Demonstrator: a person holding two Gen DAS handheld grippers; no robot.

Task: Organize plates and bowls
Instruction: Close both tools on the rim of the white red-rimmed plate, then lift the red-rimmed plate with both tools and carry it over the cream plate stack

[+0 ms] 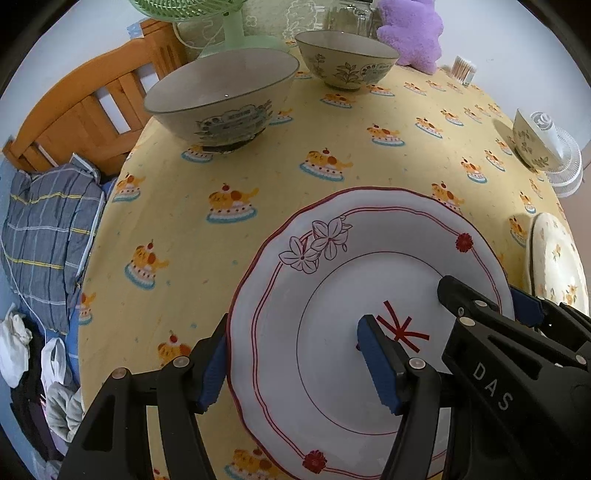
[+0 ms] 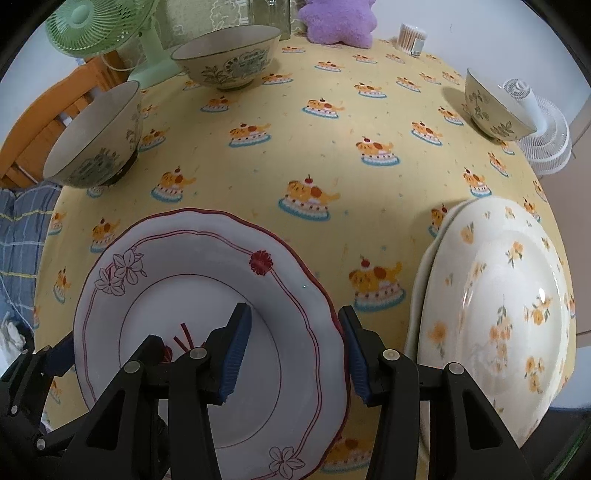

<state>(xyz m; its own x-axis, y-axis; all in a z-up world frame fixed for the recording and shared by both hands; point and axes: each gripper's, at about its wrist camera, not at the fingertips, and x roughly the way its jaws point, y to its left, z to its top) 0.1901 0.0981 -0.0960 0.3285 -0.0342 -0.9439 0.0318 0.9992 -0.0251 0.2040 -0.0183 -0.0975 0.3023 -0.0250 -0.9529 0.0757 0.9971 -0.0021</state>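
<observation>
A white plate with red trim (image 1: 332,280) lies on the yellow tablecloth (image 1: 221,177). My left gripper (image 1: 295,365) is open and straddles the plate's left rim, one finger outside, one over the plate. My right gripper (image 2: 295,354) is open and straddles the same plate (image 2: 192,280) at its right rim. The right gripper's black body (image 1: 517,350) shows in the left wrist view. A cream plate with yellow flowers (image 2: 509,302) lies to the right. Three bowls stand farther back: a large one (image 1: 221,96), a leaf-patterned one (image 1: 345,59) and a small one (image 2: 491,107).
A green fan (image 2: 96,33), a purple plush (image 2: 336,18), a cotton swab jar (image 2: 412,37) and a white fan (image 2: 543,136) stand around the table's far edge. A wooden bed frame (image 1: 88,107) and a plaid pillow (image 1: 48,236) are to the left.
</observation>
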